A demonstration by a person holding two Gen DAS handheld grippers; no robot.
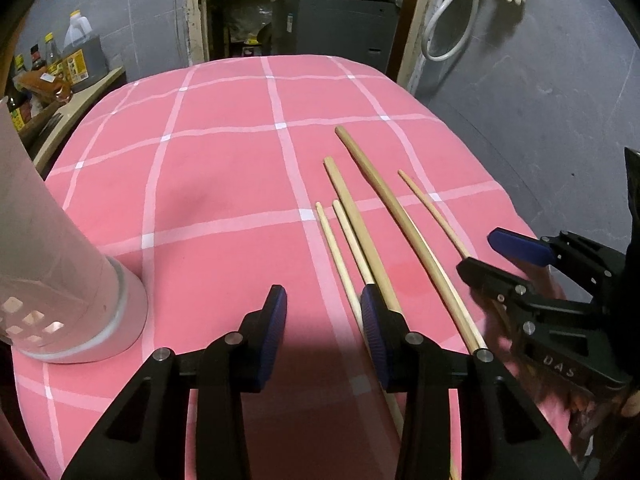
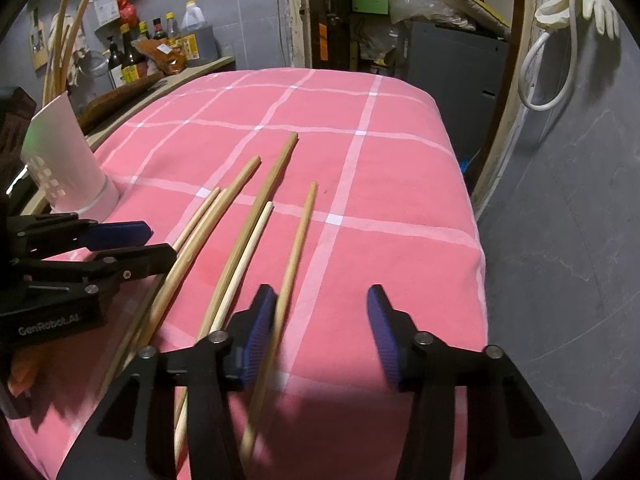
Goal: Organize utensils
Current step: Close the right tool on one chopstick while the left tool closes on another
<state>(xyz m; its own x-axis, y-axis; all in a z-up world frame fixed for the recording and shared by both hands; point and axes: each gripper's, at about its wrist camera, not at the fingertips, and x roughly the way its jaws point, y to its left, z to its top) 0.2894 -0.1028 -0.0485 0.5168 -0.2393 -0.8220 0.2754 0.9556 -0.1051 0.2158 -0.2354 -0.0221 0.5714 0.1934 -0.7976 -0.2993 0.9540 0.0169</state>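
Lying loose on the pink checked tablecloth (image 1: 224,168) are several wooden chopsticks (image 2: 240,220), fanned out roughly side by side with their tips pointing away from both cameras, which leaves each one open to a pinch from the near end. Two of them are thicker and darker, the others thin and pale; one thin chopstick (image 2: 298,240) lies a little apart on the right of the group. The white perforated utensil holder (image 1: 60,280) stands upright on the cloth at the left, well apart from the sticks, and in the right wrist view it already has a few long sticks (image 2: 66,28) rising out of its top, so it is likely where the rest belong. The left gripper (image 1: 324,332) hovers low over the cloth with its fingers spread and nothing between them; its right pad sits just over the near ends of the leftmost sticks. The right gripper (image 2: 322,332) is likewise spread wide and empty, its left pad just beside the lone thin chopstick, which runs past the outer side of that pad, not between the two. Judging by this, the sorting is partly done, and the next pinch probably needs one gripper shifted sideways so that a single stick falls inside its gap.
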